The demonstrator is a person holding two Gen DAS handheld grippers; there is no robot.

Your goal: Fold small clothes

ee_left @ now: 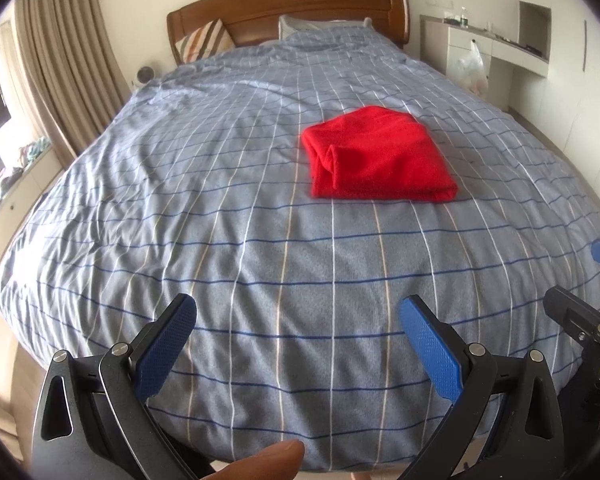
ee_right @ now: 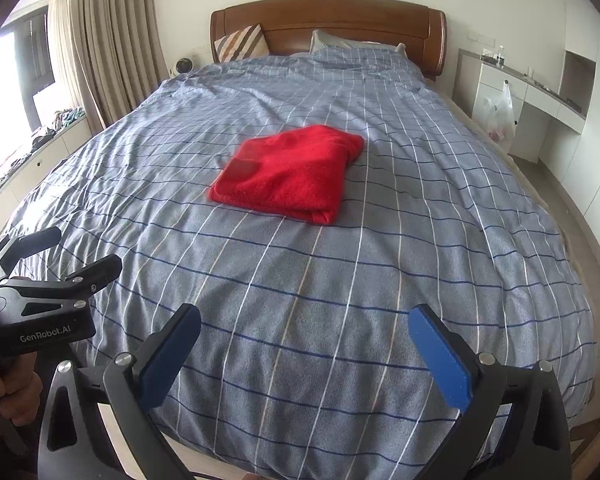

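Note:
A red garment [ee_left: 378, 156] lies folded into a thick rectangle on the blue checked bedspread [ee_left: 220, 220], right of the middle of the bed. It also shows in the right wrist view [ee_right: 288, 174], folded, with a rolled edge at its near right corner. My left gripper [ee_left: 298, 312] is open and empty, held over the foot of the bed, well short of the garment. My right gripper [ee_right: 304, 320] is open and empty, also over the foot of the bed. The left gripper's body shows at the left edge of the right wrist view [ee_right: 40, 300].
A wooden headboard [ee_right: 328, 20] and pillows [ee_right: 242, 42] stand at the far end. Beige curtains [ee_right: 108, 40] and a low cabinet with clutter [ee_right: 40, 140] are on the left. A white desk [ee_right: 540, 96] with a plastic bag [ee_right: 498, 114] is on the right.

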